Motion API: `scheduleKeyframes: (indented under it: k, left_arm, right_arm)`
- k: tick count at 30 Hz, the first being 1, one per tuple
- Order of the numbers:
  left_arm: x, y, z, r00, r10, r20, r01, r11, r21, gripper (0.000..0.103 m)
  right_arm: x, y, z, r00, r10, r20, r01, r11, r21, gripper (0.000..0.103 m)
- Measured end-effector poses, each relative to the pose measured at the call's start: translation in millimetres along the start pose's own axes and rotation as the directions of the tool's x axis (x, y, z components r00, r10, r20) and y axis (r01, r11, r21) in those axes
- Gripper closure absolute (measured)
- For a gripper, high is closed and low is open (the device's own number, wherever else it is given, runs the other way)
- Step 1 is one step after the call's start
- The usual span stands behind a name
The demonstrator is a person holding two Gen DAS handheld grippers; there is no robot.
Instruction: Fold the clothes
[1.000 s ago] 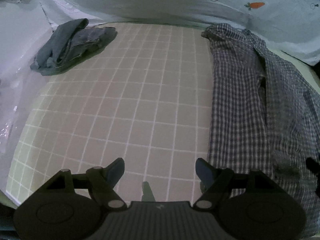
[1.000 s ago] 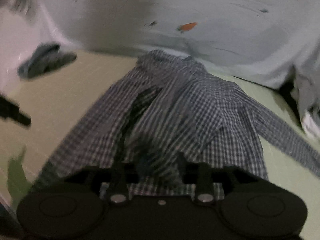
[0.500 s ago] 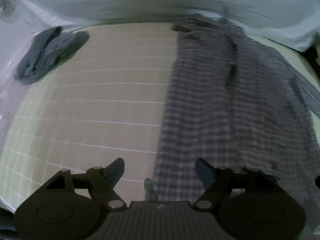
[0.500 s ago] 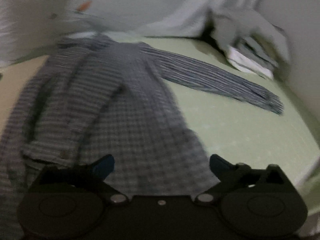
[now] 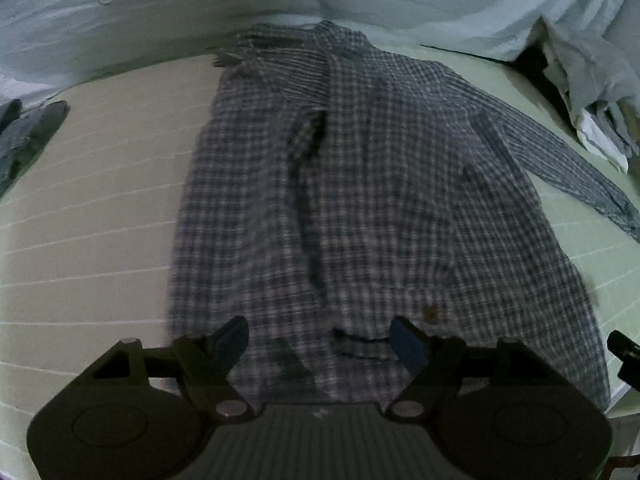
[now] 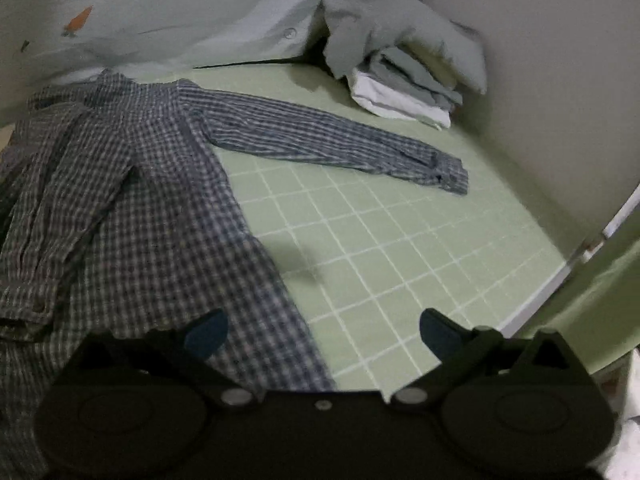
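Observation:
A blue-and-white checked shirt (image 5: 360, 184) lies flat on the grid-patterned mat (image 5: 92, 184), collar at the far end. Its one sleeve is folded over the body (image 6: 60, 200); the other sleeve (image 6: 332, 144) stretches out to the right on the mat. My left gripper (image 5: 320, 340) is open and empty, hovering over the shirt's near hem. My right gripper (image 6: 324, 332) is open and empty above the shirt's right hem edge and the green mat (image 6: 400, 248).
A stack of folded grey and white clothes (image 6: 404, 88) sits at the far right by the wall. A crumpled blue garment (image 5: 24, 136) lies at the far left. A pale sheet with carrot prints (image 5: 160, 4) hangs along the back. The mat's edge (image 6: 560, 276) is at the right.
My left gripper has moved right, from over the bare mat to over the shirt's hem. My right gripper opened, let go of the shirt, and swung right toward the outstretched sleeve.

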State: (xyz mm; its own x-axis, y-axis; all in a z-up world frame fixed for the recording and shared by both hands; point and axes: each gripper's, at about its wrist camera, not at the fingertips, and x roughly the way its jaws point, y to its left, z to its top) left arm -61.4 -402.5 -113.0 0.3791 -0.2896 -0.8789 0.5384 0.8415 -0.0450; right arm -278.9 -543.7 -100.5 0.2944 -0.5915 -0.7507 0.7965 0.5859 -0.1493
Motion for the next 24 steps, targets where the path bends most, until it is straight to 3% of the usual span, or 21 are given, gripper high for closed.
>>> scheduleKeyframes:
  k: [2,4,6,7,11,15,17,18,20,24]
  left_arm:
    - [6.0,-9.3,-0.6,1.000,0.009,0.007,-0.009,1.000,-0.009,0.036]
    - [13.1,-15.8,-1.9,1.000,0.014,0.009,-0.014,0.999,-0.050,0.050]
    - [20.4,-20.5,-3.9,1.000,0.016,0.012,-0.015,0.995,-0.099,0.074]
    - [25.2,-22.0,-5.2,1.000,0.019,0.014,-0.017,0.992,-0.122,0.080]
    - [40.3,-22.8,-8.7,0.999,0.028,-0.015,-0.031,0.978,-0.209,0.082]
    - [45.3,-16.5,-5.6,0.999,0.031,-0.017,-0.035,0.954,-0.299,0.070]
    - [49.3,-17.5,-3.4,0.999,0.045,-0.017,-0.048,0.951,-0.304,0.070]
    - [50.0,-19.2,-2.6,0.998,0.056,-0.015,-0.058,0.954,-0.294,0.077]
    - [49.7,-22.2,-1.5,0.997,0.077,-0.015,-0.078,0.960,-0.268,0.103]
    - [38.1,-19.4,3.2,0.998,0.058,0.010,-0.053,0.965,-0.255,0.103]
  right_arm:
    - [10.2,-13.3,4.3,1.000,0.028,-0.009,-0.028,0.999,0.034,0.000]
    - [24.1,-24.0,10.7,0.998,0.053,-0.019,-0.052,0.998,0.042,0.000]
    - [37.3,-29.9,18.5,0.997,0.072,-0.006,-0.072,0.997,0.032,0.000]
    - [43.7,-32.8,22.3,0.996,0.085,0.010,-0.085,0.996,0.026,0.000]
    - [64.6,-41.6,34.8,0.991,0.127,0.027,-0.127,0.992,-0.010,0.000]
    - [72.8,-45.5,40.3,0.988,0.152,0.005,-0.152,0.988,-0.034,0.000]
    - [77.1,-43.3,38.2,0.986,0.167,-0.009,-0.167,0.985,-0.050,0.000]
    - [78.8,-42.4,36.4,0.984,0.175,-0.014,-0.176,0.983,-0.057,0.001]
    - [80.7,-42.3,33.4,0.980,0.195,-0.028,-0.197,0.978,-0.067,0.006]
    - [81.6,-44.3,33.2,0.975,0.219,-0.049,-0.222,0.973,-0.068,0.010]
